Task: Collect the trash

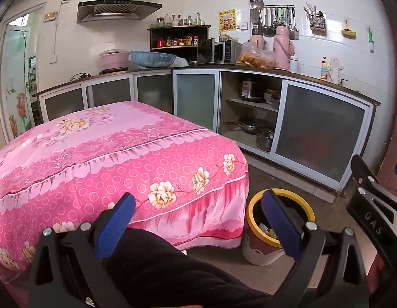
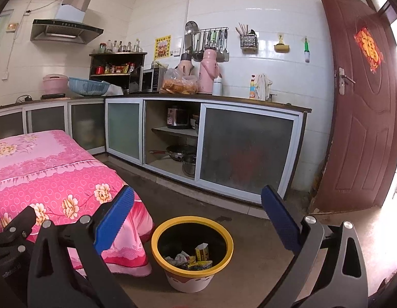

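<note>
Right wrist view: right claw (image 2: 198, 215) spread, empty, above the bin (image 2: 192, 252); trash (image 2: 189, 259) lies inside the bin, beside the table (image 2: 57, 179); left claw (image 1: 198, 218) likewise spread, empty. Risk: a low sweep could tip the bin, spilling its contents.

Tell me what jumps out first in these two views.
The bright pink flowered cloth over the table fills the left of both views. On the floor at its corner stands a yellow-rimmed bin with crumpled wrappers inside. The left gripper and right gripper both hang open and empty.
</note>
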{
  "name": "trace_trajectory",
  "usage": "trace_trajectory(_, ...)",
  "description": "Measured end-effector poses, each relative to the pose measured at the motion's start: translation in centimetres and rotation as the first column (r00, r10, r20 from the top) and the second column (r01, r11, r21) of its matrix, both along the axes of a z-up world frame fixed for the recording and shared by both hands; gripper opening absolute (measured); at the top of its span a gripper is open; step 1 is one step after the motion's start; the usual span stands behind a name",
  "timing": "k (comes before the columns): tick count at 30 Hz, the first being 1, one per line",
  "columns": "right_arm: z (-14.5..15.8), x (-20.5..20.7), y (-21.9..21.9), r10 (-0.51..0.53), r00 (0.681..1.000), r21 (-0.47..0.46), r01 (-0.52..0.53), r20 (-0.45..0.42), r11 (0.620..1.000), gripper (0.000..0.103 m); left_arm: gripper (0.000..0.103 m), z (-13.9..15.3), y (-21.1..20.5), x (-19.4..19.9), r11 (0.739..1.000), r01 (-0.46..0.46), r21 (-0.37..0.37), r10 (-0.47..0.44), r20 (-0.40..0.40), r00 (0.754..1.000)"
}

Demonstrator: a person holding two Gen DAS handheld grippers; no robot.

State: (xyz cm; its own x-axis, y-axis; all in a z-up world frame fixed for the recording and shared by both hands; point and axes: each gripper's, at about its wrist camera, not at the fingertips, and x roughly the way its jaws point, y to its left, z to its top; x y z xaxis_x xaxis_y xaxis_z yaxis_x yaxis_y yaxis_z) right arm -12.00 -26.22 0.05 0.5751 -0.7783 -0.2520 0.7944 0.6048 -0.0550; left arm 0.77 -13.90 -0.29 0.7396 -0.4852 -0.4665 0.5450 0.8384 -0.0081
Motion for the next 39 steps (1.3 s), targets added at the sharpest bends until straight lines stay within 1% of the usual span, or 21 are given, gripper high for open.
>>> trace_trajectory(17,-0.23,0.19,-0.59,-0.001,1.000,0.015,0.001,-0.017,1.000,0.095,0.095,-0.02,0.32,0.04,1.000,0.005,-0.021,-0.006,-0.007,1.000)
trace_trajectory(39,-0.90,0.35,-0.90,-0.002,0.999,0.025,0.002,-0.033,1.000,0.095,0.095,-0.04,0.18,-0.15,1.000,0.004,-0.025,-0.004,-0.009,1.000)
